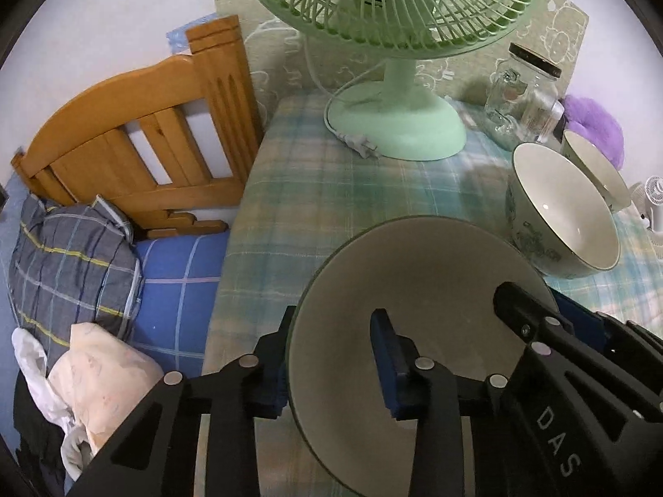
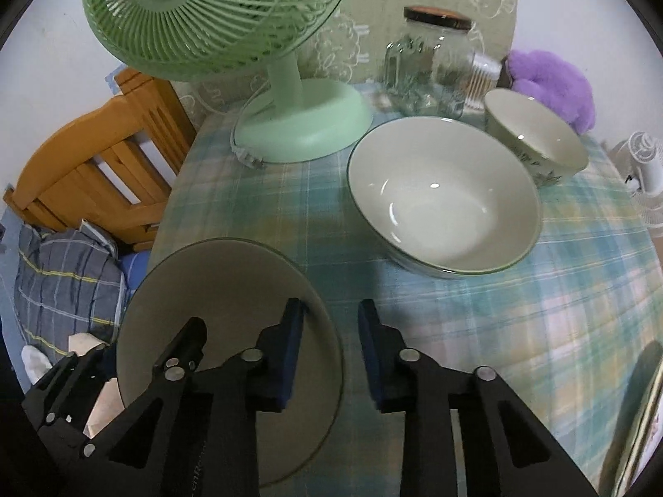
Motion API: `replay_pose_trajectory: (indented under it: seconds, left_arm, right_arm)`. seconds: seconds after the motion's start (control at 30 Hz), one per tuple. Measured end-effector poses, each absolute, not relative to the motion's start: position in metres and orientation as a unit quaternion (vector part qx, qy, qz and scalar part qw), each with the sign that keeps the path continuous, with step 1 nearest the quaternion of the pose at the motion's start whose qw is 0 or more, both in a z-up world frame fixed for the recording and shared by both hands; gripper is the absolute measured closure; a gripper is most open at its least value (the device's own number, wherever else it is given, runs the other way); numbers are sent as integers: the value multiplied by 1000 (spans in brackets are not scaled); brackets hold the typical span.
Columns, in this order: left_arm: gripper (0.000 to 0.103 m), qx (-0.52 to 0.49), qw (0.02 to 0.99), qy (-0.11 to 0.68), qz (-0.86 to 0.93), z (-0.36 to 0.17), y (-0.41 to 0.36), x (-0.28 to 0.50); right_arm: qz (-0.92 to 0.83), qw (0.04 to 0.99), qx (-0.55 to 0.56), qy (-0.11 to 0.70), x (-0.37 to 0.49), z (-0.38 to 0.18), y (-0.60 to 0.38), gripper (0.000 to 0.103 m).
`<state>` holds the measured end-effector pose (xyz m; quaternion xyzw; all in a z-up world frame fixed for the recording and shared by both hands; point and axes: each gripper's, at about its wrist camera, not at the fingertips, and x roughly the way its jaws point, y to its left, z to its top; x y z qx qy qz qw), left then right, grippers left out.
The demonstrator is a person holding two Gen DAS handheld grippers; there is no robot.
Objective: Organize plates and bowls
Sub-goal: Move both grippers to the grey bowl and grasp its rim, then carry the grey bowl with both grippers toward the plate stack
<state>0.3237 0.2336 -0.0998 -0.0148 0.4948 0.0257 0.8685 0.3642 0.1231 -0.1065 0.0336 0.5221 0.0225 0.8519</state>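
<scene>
A pale plate [image 1: 418, 290] with a dark rim is held above the checked tablecloth. My left gripper [image 1: 333, 356] is shut on its left rim, one pad under and one over. The plate also shows in the right wrist view [image 2: 215, 290]. My right gripper [image 2: 329, 331] stands at the plate's right rim with its jaws apart; the left pad overlaps the plate's right edge and the right pad is over the cloth. The right gripper's finger also shows in the left wrist view [image 1: 534, 323]. A large bowl [image 2: 443, 199] sits mid-table and a small bowl [image 2: 534, 141] behind it.
A green fan [image 2: 298, 124] stands at the back of the table with its cord and plug. A glass jar [image 2: 431, 70] and a purple plush [image 2: 551, 83] are at the back right. A wooden headboard [image 1: 136, 136] and bedding [image 1: 74, 256] lie left of the table edge.
</scene>
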Motion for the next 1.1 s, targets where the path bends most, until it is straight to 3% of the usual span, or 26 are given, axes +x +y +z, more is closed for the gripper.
replay_pose_trajectory:
  seconds: [0.07, 0.5, 1.1]
  left_arm:
    - [76, -13, 869, 495, 25, -100, 235, 325]
    - [78, -10, 865, 502, 19, -96, 233, 316]
    - [78, -4, 872, 489, -12, -61, 207, 255]
  right_arm:
    - [28, 851, 32, 523, 367, -107, 126, 80]
    - [21, 848, 17, 529, 359, -102, 128, 80]
    - [-7, 857, 21, 515, 286, -60, 101, 80]
